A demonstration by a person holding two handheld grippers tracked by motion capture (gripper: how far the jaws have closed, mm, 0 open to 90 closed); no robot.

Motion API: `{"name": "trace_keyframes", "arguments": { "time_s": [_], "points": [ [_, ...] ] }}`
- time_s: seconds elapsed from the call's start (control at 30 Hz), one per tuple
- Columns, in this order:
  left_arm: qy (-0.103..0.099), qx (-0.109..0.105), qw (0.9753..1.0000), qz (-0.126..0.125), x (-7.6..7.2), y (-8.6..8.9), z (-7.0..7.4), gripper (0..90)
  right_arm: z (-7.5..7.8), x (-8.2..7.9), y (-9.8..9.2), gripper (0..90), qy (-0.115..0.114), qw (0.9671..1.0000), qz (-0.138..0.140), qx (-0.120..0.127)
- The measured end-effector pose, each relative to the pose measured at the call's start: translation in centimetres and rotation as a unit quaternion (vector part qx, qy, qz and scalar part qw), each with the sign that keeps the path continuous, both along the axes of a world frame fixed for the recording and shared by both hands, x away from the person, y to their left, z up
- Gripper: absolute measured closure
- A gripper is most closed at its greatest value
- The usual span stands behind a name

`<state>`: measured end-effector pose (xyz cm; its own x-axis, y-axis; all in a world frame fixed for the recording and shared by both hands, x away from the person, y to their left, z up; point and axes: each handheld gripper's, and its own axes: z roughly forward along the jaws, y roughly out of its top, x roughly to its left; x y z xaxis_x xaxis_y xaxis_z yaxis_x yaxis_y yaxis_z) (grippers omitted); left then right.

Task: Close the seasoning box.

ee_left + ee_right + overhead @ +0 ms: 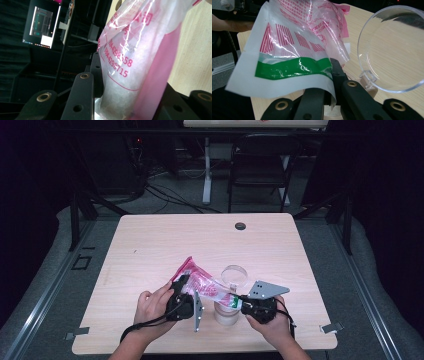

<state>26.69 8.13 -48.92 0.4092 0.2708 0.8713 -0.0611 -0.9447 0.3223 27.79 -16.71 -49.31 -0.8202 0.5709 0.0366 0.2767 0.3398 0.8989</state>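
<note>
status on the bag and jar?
Left gripper shut on pink bag, right gripper shut on its green-striped end. Bag held over the open jar, clear lid flipped up. Nothing in the way.

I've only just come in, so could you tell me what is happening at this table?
A person at the wooden table holds a pink and clear plastic bag of white granules between two hand-held grippers. The left gripper is shut on one end of the bag, and the right gripper is shut on its green-striped end. The bag hangs over a container whose clear hinged lid stands open. Whether anything is pouring out cannot be told.
</note>
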Motion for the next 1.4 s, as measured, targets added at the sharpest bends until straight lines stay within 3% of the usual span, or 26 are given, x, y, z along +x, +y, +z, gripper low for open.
{"name": "trace_keyframes", "arguments": {
  "time_s": [0.27, 0.37, 0.43, 0.53, 0.57, 0.73, 0.9, 1.3, 1.4],
  "points": [
    [0.019, -0.031, 0.9993, 0.004, 0.1, 0.4, -0.7, 72.3, 0.1, 0.0, 0.2, 90.0, -0.003, 1.0, -0.002, 0.005],
    [0.031, -0.052, 0.9981, 0.006, 0.1, 0.7, -1.0, 72.4, 0.2, -0.1, 0.4, 90.0, -0.005, 1.0, 0.001, 0.006],
    [0.039, -0.072, 0.9966, 0.006, 0.2, 0.9, -1.4, 72.5, 0.3, 0.0, 0.5, 90.0, -0.005, 1.0, 0.003, 0.005],
    [0.054, -0.084, 0.995, 0.01, 0.4, 1.2, -1.7, 72.8, 0.5, 0.0, 0.8, 90.0, -0.006, 0.9999, 0.003, 0.008],
    [0.057, -0.098, 0.9935, 0.012, 0.4, 1.3, -1.9, 72.9, 0.5, 0.0, 0.9, 90.0, -0.007, 0.9999, 0.006, 0.009],
    [0.08, -0.129, 0.9882, 0.016, 0.7, 1.6, -2.5, 73.5, 0.6, 0.1, 1.4, 90.0, -0.012, 0.9999, 0.008, 0.008],
    [0.107, -0.146, 0.9833, 0.019, 0.8, 1.8, -2.9, 73.7, 0.7, 0.1, 1.6, 90.0, -0.013, 0.9998, 0.01, 0.006],
    [0.124, -0.161, 0.9789, 0.021, 0.9, 1.9, -3.6, 73.8, 0.6, 0.3, 1.8, 90.0, -0.015, 0.9998, 0.012, 0.0],
    [0.134, -0.169, 0.9762, 0.023, 0.9, 2.0, -3.8, 73.9, 0.5, 0.4, 1.9, 89.8, -0.016, 0.9998, 0.011, 0.0]
  ]
}}
